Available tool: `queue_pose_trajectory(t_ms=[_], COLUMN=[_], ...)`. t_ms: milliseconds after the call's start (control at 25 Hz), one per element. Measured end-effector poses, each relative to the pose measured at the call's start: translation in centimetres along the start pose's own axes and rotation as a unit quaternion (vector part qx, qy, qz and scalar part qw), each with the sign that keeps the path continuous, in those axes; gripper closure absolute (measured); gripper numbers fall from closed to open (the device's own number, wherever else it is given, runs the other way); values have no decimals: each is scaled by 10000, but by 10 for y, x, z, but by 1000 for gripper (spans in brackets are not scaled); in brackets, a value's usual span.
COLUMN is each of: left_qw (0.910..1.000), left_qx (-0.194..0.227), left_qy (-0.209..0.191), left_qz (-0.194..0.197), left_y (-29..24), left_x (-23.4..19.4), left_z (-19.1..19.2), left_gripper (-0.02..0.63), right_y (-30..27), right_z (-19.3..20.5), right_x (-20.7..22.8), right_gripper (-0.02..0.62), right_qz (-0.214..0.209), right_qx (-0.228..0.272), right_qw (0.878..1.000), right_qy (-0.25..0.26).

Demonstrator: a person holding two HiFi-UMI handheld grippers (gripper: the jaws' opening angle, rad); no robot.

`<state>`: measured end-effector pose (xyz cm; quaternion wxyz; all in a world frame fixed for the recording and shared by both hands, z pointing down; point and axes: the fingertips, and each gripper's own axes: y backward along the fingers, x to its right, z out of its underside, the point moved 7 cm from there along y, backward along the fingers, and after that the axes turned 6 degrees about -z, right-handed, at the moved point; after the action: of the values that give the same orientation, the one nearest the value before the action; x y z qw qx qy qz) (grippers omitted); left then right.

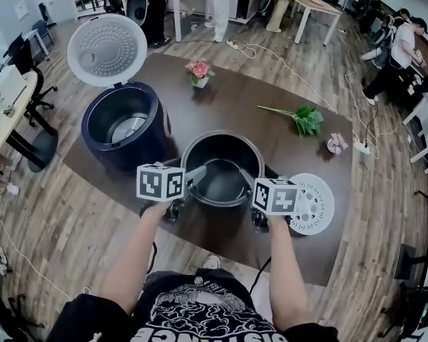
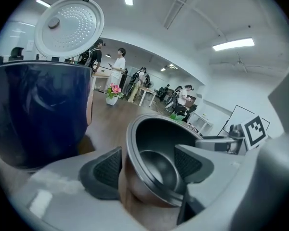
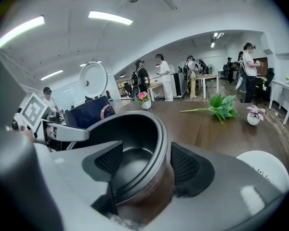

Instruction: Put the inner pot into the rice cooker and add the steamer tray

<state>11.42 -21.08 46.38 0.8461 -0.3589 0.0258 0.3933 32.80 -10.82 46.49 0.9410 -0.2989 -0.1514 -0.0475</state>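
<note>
straddling opposite sides of the rim of the dark grey metal inner pot point(image 1: 221, 173), my left gripper point(image 2: 147, 165) and right gripper point(image 3: 139, 162) have jaws spread, one pad inside the wall, one outside, not pinching. the pot stands on the brown surface point(image 1: 221, 98) beside the open navy rice cooker point(image 1: 121, 130). i'd close both evenly, then lift level. the white perforated steamer tray point(image 1: 314, 205) lies just right of the pot.
</note>
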Motion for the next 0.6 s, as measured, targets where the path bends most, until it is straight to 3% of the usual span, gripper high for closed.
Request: queue_pose_trajectory(t_ms=[160,600], left_qw=[9999,9992], left_qx=[-14,-34], left_qy=[120,135], left_qz=[12,-377], left_y=[-6,-5], left_x=[1,-7], left_z=[4,3], left_gripper=[330,438], right_y=[-5,-11], right_z=[3,8], right_x=[2,2], right_gripper=[304,411], right_qz=[-5,325], right_qx=[-92,-225], right_qw=[9999,9992], right_qy=[-44,32])
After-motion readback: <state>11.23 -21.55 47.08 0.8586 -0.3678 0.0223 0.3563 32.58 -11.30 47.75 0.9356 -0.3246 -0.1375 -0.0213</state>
